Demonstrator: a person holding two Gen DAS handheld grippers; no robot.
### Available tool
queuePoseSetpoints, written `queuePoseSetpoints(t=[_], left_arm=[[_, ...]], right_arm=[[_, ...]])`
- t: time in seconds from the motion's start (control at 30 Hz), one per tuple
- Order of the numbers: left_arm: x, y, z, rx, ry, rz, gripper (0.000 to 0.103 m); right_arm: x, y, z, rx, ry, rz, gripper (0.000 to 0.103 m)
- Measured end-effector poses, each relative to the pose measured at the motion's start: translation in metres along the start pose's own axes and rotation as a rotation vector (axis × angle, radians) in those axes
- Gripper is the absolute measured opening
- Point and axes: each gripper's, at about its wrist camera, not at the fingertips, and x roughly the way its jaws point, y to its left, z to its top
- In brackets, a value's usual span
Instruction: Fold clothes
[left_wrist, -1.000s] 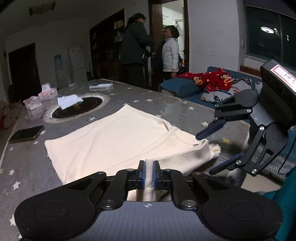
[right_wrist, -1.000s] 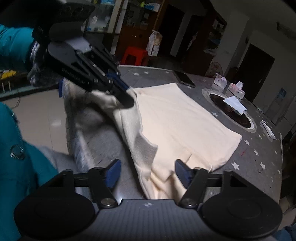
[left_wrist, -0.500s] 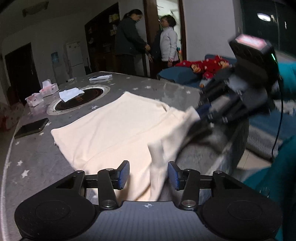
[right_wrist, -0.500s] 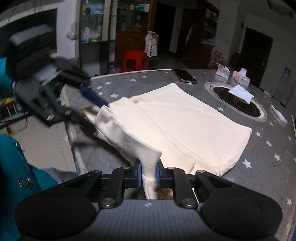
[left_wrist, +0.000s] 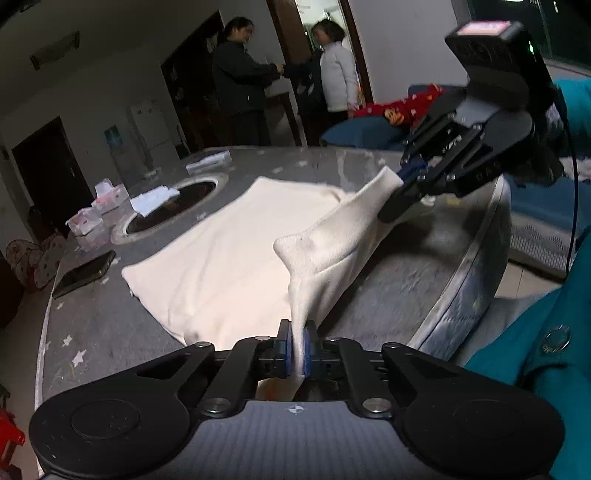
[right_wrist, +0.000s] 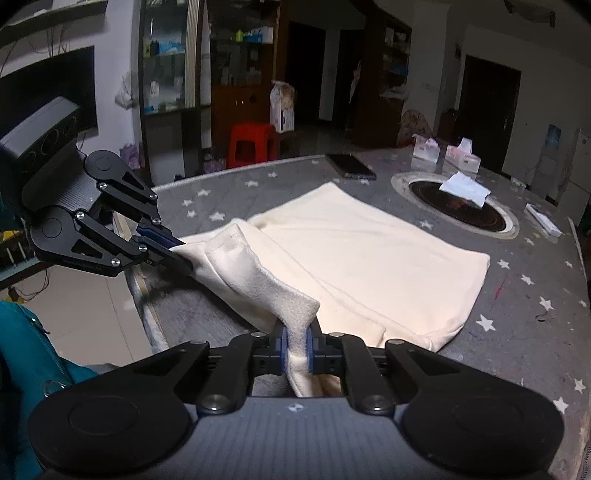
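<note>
A cream garment (left_wrist: 221, 251) lies flat on the grey star-patterned table (left_wrist: 92, 332), also shown in the right wrist view (right_wrist: 369, 258). Its near edge is lifted off the table and stretched between both grippers. My left gripper (left_wrist: 298, 347) is shut on one end of that lifted edge; it shows in the right wrist view (right_wrist: 177, 254) at the left. My right gripper (right_wrist: 297, 350) is shut on the other end; it shows in the left wrist view (left_wrist: 402, 181) at the upper right.
A round black hob (right_wrist: 458, 210) with a white cloth on it sits mid-table. A phone (right_wrist: 351, 168) and tissue boxes (right_wrist: 461, 158) lie beyond. The table edge (left_wrist: 491, 258) is close on the near side. Two people (left_wrist: 288, 77) stand by a doorway. A red stool (right_wrist: 251, 144) stands past the table.
My left gripper opened half a second ago and has shut again on the garment edge. My right gripper closed on the other end. The edge is now raised between them.
</note>
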Motion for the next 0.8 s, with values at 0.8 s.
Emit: queuePoseSetpoints(t=[0.8], left_arm=[[-0.009,0.068,0.055,-0.162,-0.089,-0.010,0.006]], right_arm=[[-0.017,-0.035,0.076,-0.091,-0.031,0.037,0.008]])
